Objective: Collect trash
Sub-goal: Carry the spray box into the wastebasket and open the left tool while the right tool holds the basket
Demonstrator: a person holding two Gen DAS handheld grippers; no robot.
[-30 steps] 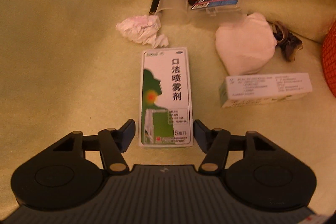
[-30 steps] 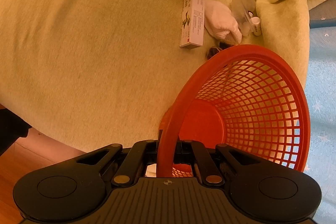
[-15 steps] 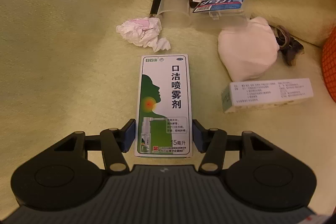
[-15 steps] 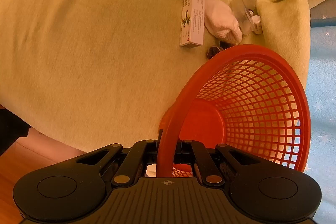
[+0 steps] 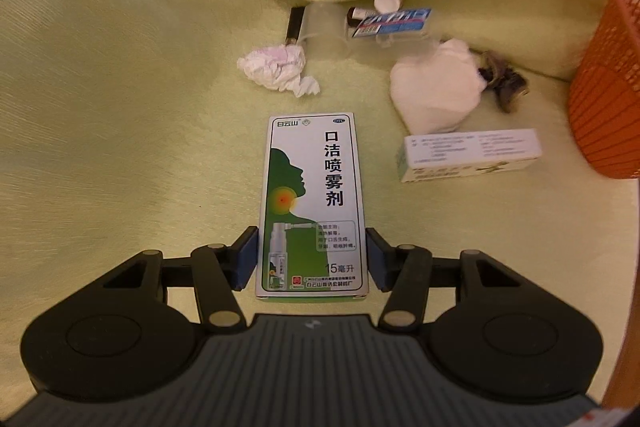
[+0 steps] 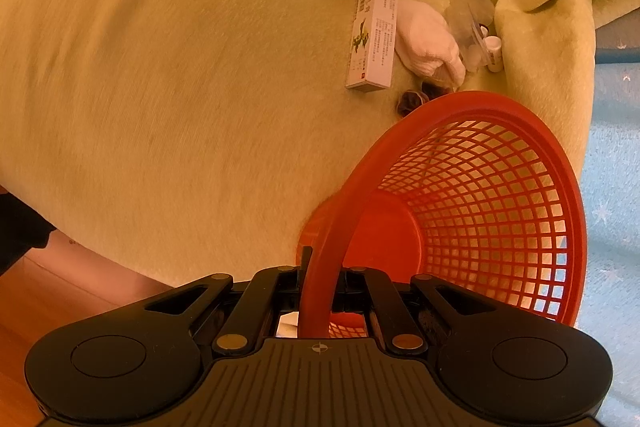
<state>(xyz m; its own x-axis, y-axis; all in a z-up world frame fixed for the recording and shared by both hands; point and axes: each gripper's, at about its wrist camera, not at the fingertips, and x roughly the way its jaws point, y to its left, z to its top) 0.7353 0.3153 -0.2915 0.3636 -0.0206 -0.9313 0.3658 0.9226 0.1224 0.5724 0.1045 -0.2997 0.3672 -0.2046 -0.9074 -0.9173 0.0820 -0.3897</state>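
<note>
Left tool (image 5: 311, 259) closed to box width around the near end of the green spray box (image 5: 311, 203), blue pads (image 5: 248, 257) flush on both long sides; contact looks made, but can't tell whether it's actually gripping. Box lies flat on the yellow-green blanket (image 5: 120, 87).

Right tool (image 6: 320, 291) clamped tight on the rim of the red basket (image 6: 480, 187), which sits tilted at the blanket edge.

Loose trash beyond the spray box: crumpled tissue (image 5: 276, 67), white wad (image 5: 436, 87), white carton (image 5: 472, 155) on its side just right of the spray box, dark scrap (image 5: 504, 83) touching the wad, clear wrapper (image 5: 384, 23) with a blue label, small white cap (image 5: 386, 1). All near each other, none in the basket.
</note>
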